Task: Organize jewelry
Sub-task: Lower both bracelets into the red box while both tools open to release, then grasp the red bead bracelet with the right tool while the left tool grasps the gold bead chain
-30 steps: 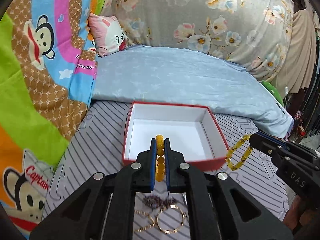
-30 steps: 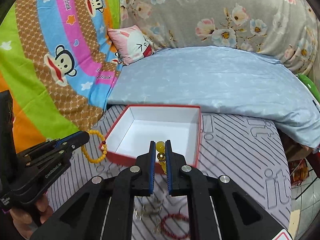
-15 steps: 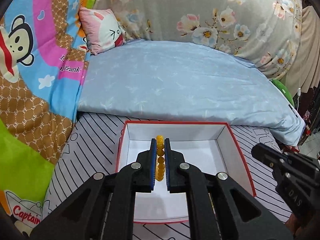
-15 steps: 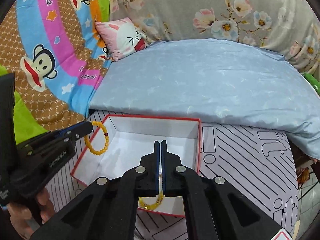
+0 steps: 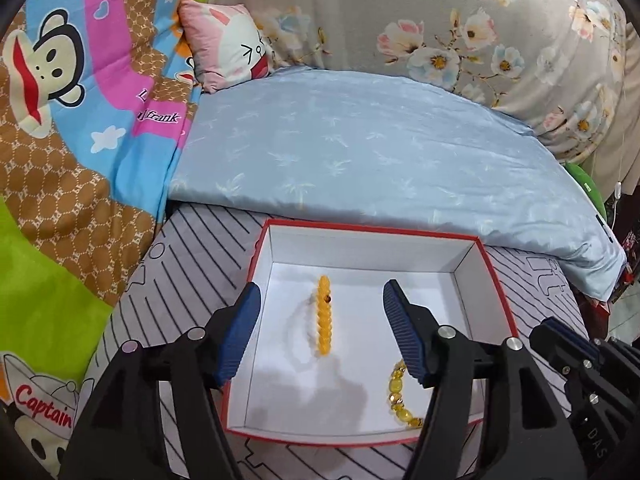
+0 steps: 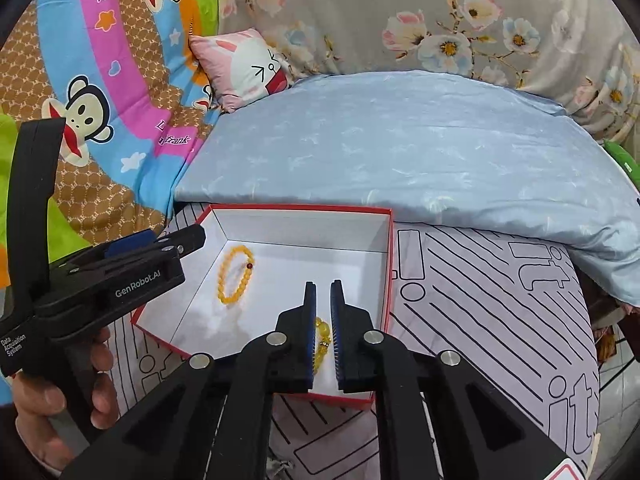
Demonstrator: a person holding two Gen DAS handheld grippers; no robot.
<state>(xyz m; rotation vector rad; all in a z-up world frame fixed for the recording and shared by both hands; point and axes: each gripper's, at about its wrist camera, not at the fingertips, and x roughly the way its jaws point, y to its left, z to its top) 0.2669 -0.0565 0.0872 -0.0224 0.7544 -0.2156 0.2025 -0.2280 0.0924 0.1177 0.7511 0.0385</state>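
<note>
Dropping two yellow bracelets into the white-lined, red-edged cardboard box (image 5: 494,280) on the striped grey mat (image 6: 500,300).

Going from left to right: the left gripper (image 5: 320,296) is hanging over the box with its jaws wide apart, having just been opening, and nothing is sitting between them; the opaque yellow bead bracelet (image 5: 323,316) it was pinching a second ago is now lying loose on the box floor. Beside it, the right gripper (image 6: 323,292) is also just parting its jaws, though only narrowly, and the translucent amber bead bracelet (image 6: 321,340) is lying between them on the box floor, seemingly freed. Earlier, both pieces were hanging clamped short of the box, so by my judgement these two are stowed.
</note>
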